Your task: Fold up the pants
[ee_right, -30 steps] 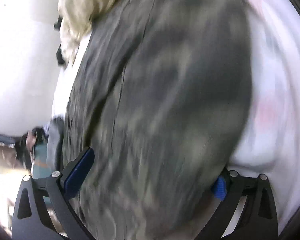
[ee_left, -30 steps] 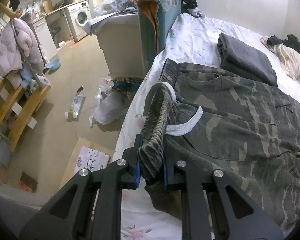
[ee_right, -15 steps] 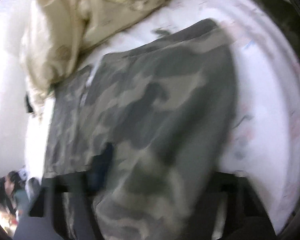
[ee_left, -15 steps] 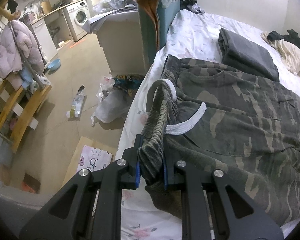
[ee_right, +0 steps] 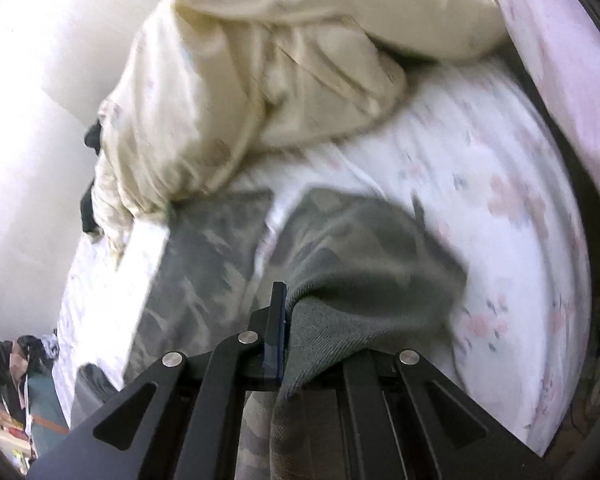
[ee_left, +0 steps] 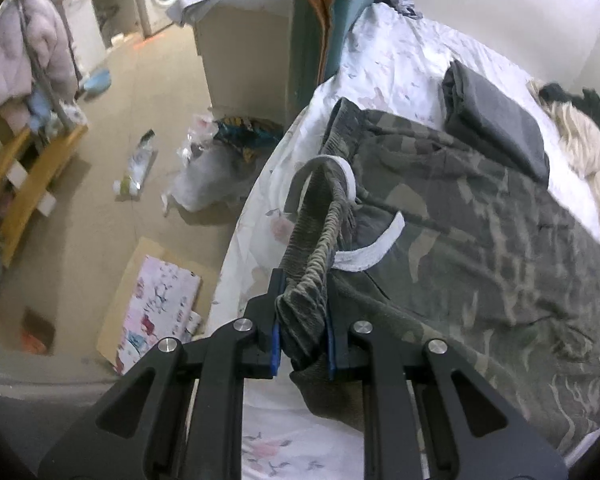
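The camouflage pants (ee_left: 480,216) lie spread on the bed, waistband toward the bed's left edge. My left gripper (ee_left: 302,332) is shut on the bunched elastic waistband (ee_left: 320,236) and holds it slightly raised; a white drawstring (ee_left: 372,248) loops beside it. In the right wrist view, my right gripper (ee_right: 300,332) is shut on a pants leg end (ee_right: 364,264), lifted above the sheet; the other leg (ee_right: 212,248) lies flat to the left.
A folded dark grey garment (ee_left: 496,120) lies on the bed (ee_left: 400,52) beyond the pants. A cream blanket (ee_right: 260,80) is heaped near the leg ends. The floor at left holds bags (ee_left: 204,176), a cardboard box (ee_left: 156,304) and a wooden rack (ee_left: 24,160).
My right gripper has closed on the pants leg end and pulled back, so the cream blanket and sheet now show. The left gripper holds the waistband as before, shifted slightly.
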`<control>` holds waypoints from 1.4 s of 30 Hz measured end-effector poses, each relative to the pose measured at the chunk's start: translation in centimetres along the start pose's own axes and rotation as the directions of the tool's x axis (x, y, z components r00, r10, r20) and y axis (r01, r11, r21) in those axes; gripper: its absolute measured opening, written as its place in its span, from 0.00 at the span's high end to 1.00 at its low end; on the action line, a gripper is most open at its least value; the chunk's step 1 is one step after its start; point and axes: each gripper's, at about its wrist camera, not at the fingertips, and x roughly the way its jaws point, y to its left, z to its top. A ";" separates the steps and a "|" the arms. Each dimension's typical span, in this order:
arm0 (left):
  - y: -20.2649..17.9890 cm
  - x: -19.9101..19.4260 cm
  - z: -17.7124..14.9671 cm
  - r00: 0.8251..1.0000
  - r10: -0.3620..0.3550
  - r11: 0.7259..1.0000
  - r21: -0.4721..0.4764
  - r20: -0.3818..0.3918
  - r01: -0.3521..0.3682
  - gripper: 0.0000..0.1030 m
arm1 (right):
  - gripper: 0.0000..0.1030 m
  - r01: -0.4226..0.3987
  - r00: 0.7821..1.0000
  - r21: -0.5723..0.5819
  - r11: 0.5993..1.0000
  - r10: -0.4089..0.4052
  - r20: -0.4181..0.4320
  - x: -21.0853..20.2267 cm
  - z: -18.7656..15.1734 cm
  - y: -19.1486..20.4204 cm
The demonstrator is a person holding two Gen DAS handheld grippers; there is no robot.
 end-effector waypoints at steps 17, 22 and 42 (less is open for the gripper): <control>-5.4 7.0 15.5 0.983 -0.064 0.998 0.018 -0.173 0.068 0.87 | 0.97 0.085 0.974 -0.417 0.905 -0.163 -0.155 16.9 3.2 23.5; -8.2 14.0 19.5 0.982 -0.017 0.995 0.090 -0.188 0.034 0.87 | 0.96 0.154 0.944 -0.615 0.773 -0.298 -0.138 25.7 -1.3 28.7; -4.1 10.0 18.5 0.996 0.024 0.976 0.214 0.085 -0.042 0.16 | 0.36 -0.327 0.922 -0.755 0.568 0.019 -0.386 17.5 -8.7 34.4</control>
